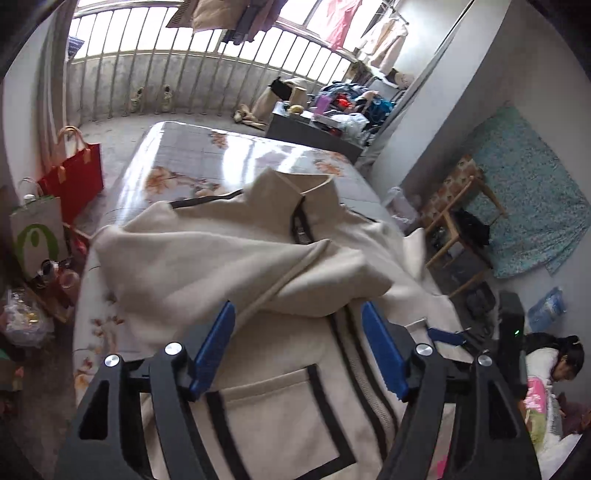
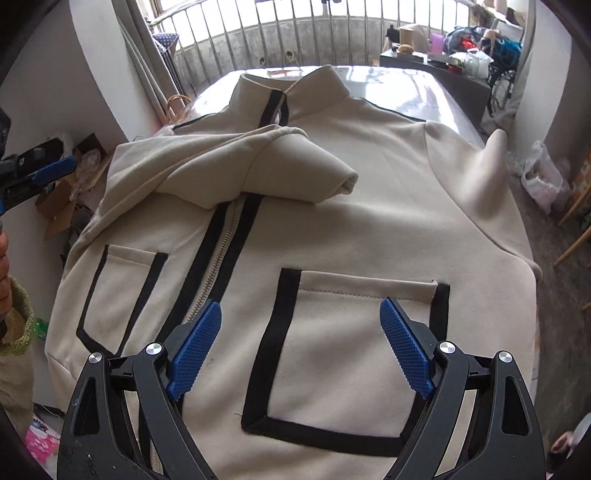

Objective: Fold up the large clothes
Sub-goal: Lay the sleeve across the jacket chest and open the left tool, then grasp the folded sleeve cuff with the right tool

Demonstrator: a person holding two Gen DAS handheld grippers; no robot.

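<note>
Both pairs of blue-padded jaws stand wide with nothing pinched between them. Those of the left gripper (image 1: 299, 350) hover over the front of a cream zip-up jacket (image 1: 229, 251), above its black-edged zipper (image 1: 364, 380) and a black-trimmed pocket (image 1: 273, 417). Those of the right gripper (image 2: 301, 347) hang above the jacket's other black-trimmed pocket (image 2: 351, 354), the pads clear of the cloth. Spread face up over a floral-print table (image 1: 192, 162), the jacket has its collar (image 2: 295, 88) at the far end, toward a barred balcony railing (image 2: 295, 33). One sleeve (image 2: 236, 162) is folded across the chest and lies over the zipper; the other sleeve (image 2: 484, 177) trails toward the table's edge. In the right wrist view the left gripper shows at the left border, off the jacket. Red and white shopping bags (image 1: 74, 173) stand on the floor beside the table, and a wooden chair (image 1: 458, 221) stands on the other side.
</note>
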